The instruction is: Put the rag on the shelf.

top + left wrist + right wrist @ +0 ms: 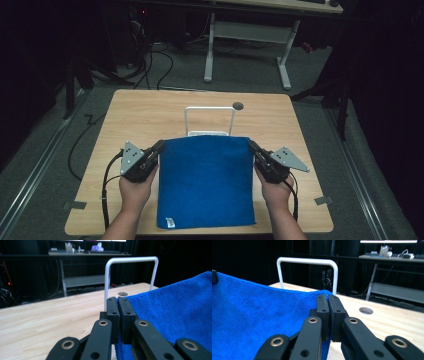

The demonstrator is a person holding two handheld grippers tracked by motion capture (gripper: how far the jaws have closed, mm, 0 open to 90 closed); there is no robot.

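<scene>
Blue towel [205,180] is pinched at far corners by both hand-held grippers [159,148] [252,147]; uneven lifting could snag the rack [209,120].

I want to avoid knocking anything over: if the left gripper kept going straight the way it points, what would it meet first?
Probably the white rack. The left gripper, shut on the blue towel corner, points toward the rack's nearer upright just beyond its jaws. Depth is unclear, so it might slip past.

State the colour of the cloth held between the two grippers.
The cloth is solid bright blue, with a small white tag at its near corner; the high view shows it best.
</scene>
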